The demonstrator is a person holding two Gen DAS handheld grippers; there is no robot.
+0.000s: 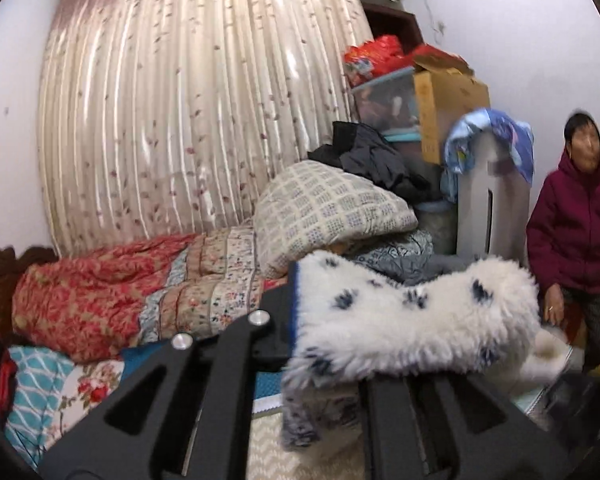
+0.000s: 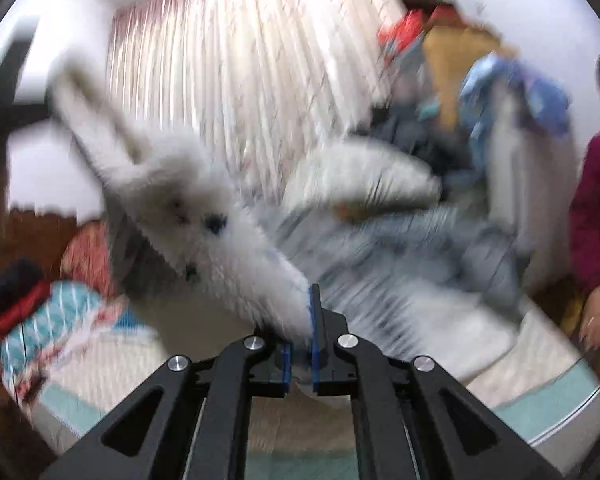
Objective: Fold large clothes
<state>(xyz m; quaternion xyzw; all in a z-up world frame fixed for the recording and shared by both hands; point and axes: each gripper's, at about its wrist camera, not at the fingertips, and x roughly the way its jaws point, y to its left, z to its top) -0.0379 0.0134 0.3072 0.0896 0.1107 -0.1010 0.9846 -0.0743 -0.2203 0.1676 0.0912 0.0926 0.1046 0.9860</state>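
Note:
A fluffy white garment with dark blue paw prints is lifted above the bed. My left gripper is shut on one edge of it; the fleece drapes to the right over the right finger and hides it. In the blurred right wrist view the same garment stretches up and to the left from my right gripper. That gripper's blue pads are pressed on another edge of the fleece. A thin strip of the garment trails toward the upper left.
Below lies a bed with a cream cover, a red floral quilt and a folded checked quilt. A person in a maroon jacket sits at the right. Boxes, a white appliance and a curtain stand behind.

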